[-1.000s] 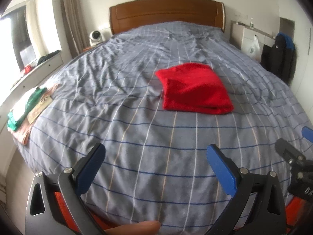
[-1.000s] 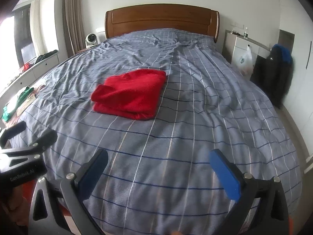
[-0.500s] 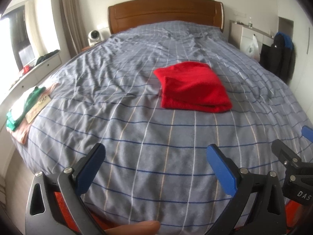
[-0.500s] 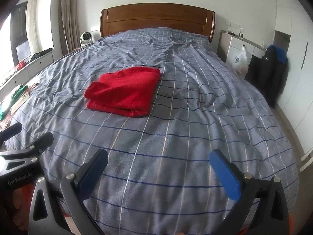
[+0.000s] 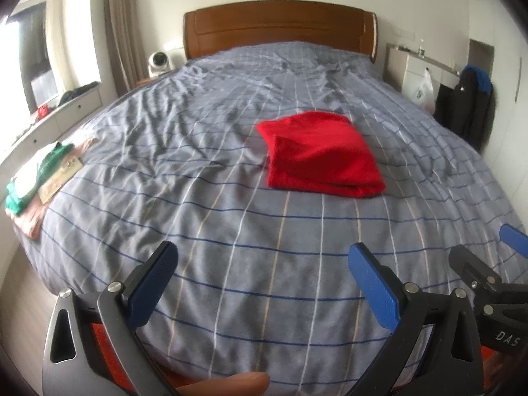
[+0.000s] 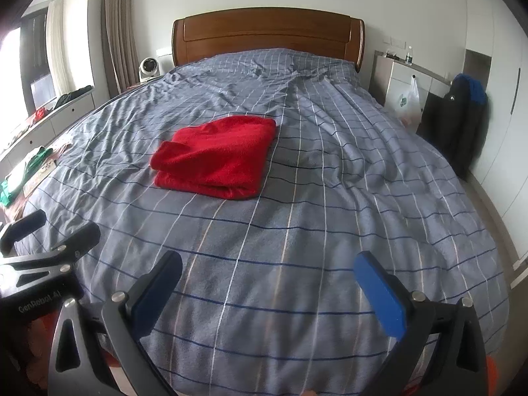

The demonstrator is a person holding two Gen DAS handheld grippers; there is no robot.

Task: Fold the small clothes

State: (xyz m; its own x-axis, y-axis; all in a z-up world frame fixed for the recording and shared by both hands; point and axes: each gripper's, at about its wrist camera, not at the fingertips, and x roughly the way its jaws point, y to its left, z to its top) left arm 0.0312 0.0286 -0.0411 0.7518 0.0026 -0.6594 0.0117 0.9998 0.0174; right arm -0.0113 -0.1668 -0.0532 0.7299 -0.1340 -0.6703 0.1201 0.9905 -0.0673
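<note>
A folded red garment (image 5: 321,155) (image 6: 216,156) lies flat on the grey checked bedspread (image 5: 231,231) (image 6: 330,198), about mid-bed. My left gripper (image 5: 260,264) hangs open over the foot of the bed, well short of the garment, nothing between its blue pads. My right gripper (image 6: 269,275) is likewise open and empty near the foot edge. Each gripper shows at the edge of the other's view: the right one (image 5: 488,274) at the left wrist view's right side, the left one (image 6: 43,241) at the right wrist view's left side.
A small stack of folded clothes (image 5: 36,178) (image 6: 23,175), green and white on pink, sits at the bed's left edge. A wooden headboard (image 5: 277,29), a white fan (image 5: 160,62), a low cabinet (image 5: 56,112) on the left, and a dark jacket (image 6: 462,115) on the right surround the bed.
Both grippers have drawn back and risen slightly from the bed, so the red garment sits a little farther off. Both stayed open and the garment has not moved.
</note>
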